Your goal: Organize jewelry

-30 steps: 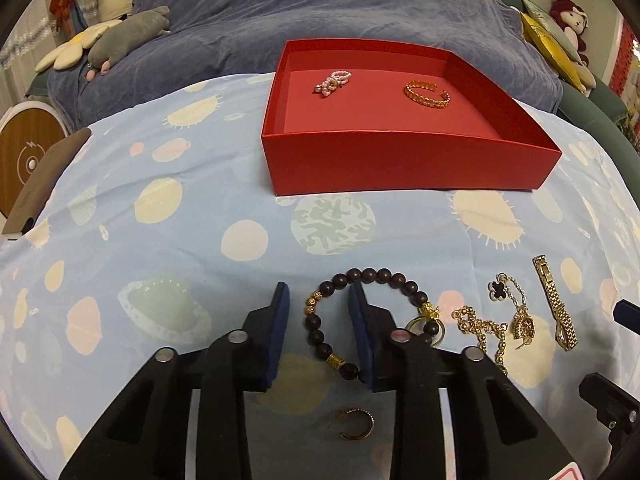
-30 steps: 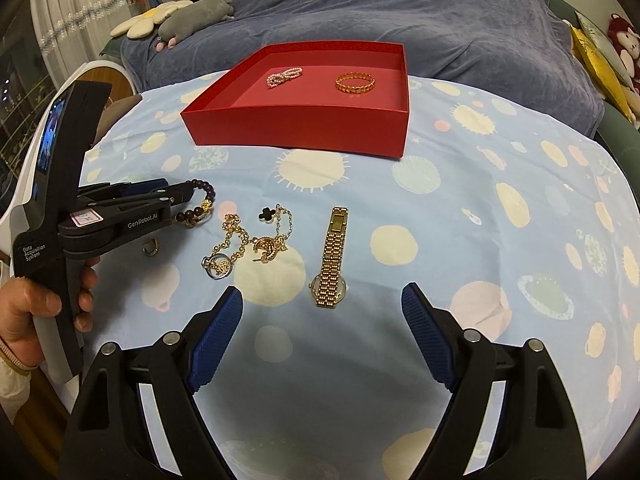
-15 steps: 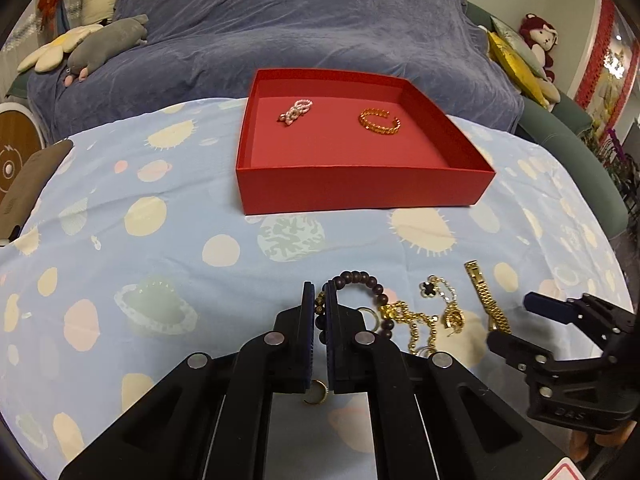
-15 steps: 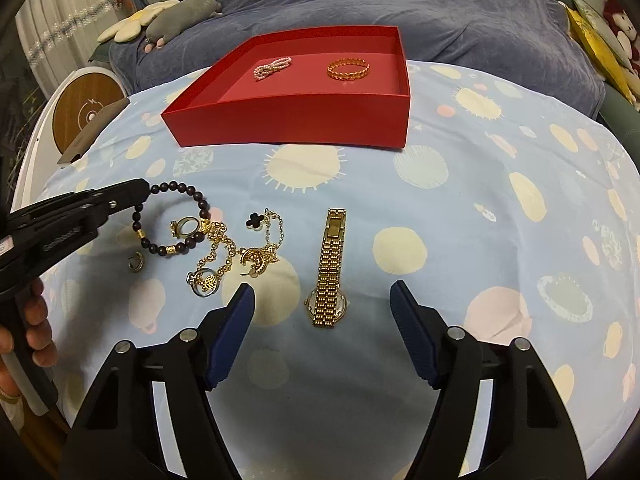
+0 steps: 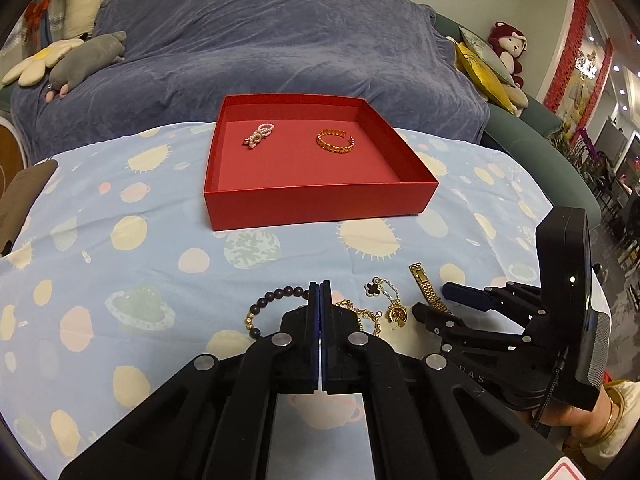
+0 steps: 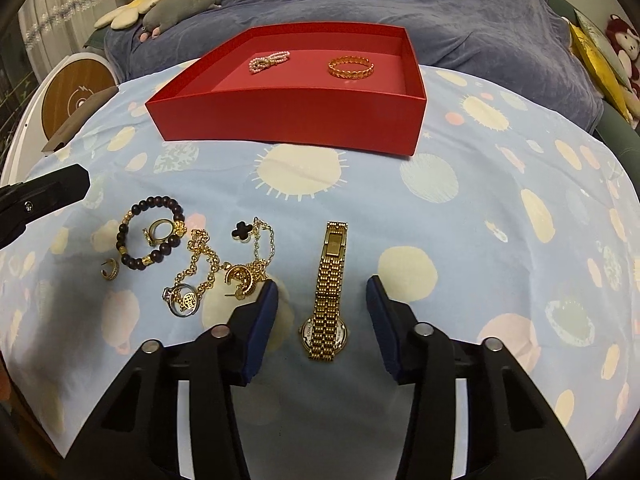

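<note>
A red box (image 5: 320, 204) (image 6: 280, 116) on the tablecloth holds a pearl piece (image 5: 259, 135) and a gold bangle (image 5: 335, 141). A dark bead bracelet (image 6: 150, 236) (image 5: 272, 300) lies on the cloth, untouched. Beside it lie a gold earring (image 6: 111, 270), gold chains (image 6: 216, 268) and a gold watch (image 6: 330, 292). My left gripper (image 5: 320, 286) is shut and empty, raised above the bracelet; its tip also shows in the right wrist view (image 6: 60, 188). My right gripper (image 6: 322, 292) is open, its fingers on either side of the watch.
A blue-covered sofa (image 5: 280, 52) with plush toys (image 5: 64, 64) stands behind the table. A round wooden object (image 6: 76, 96) stands at the left. The right gripper's body (image 5: 520, 328) is close beside the left one.
My left gripper has shut fully and pulled up and back; the bead bracelet stays on the cloth. My right gripper has moved forward and down, straddling the watch.
</note>
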`<action>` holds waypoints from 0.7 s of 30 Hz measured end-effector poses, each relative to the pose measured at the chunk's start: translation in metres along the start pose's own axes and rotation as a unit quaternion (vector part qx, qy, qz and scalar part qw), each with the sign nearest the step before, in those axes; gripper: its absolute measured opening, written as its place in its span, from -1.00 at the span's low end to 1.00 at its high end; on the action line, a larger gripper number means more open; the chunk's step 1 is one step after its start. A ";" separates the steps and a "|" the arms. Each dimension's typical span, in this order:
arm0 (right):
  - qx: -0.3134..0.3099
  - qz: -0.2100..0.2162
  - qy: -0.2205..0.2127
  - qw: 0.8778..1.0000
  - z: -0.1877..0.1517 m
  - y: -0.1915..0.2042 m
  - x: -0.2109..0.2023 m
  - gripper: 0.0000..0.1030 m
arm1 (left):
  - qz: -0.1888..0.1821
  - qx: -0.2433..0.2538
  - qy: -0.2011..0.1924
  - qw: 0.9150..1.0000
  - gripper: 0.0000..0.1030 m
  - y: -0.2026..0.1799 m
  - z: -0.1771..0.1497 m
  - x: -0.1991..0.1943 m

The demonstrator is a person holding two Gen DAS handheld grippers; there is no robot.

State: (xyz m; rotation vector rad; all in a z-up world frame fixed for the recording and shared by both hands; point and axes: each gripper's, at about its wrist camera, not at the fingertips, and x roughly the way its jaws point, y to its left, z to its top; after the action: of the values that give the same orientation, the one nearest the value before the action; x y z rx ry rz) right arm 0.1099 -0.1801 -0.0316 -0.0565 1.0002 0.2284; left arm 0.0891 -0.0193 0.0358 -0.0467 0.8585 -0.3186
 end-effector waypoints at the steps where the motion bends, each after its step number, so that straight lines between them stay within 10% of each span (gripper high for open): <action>1: 0.000 0.000 0.000 1.000 0.001 0.000 0.000 -0.66 | 0.002 0.001 0.000 1.000 -1.00 0.000 0.000 0.000; 21: 0.012 0.018 -0.026 0.999 0.005 -0.010 -0.022 -0.78 | 0.007 -0.053 0.055 0.997 -0.95 0.031 -0.013 0.027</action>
State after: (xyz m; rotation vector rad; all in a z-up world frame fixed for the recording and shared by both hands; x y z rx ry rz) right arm 0.1046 -0.1924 -0.0108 -0.0107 0.9522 0.2506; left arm 0.1035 0.0033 0.0026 -0.1223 0.9834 -0.2652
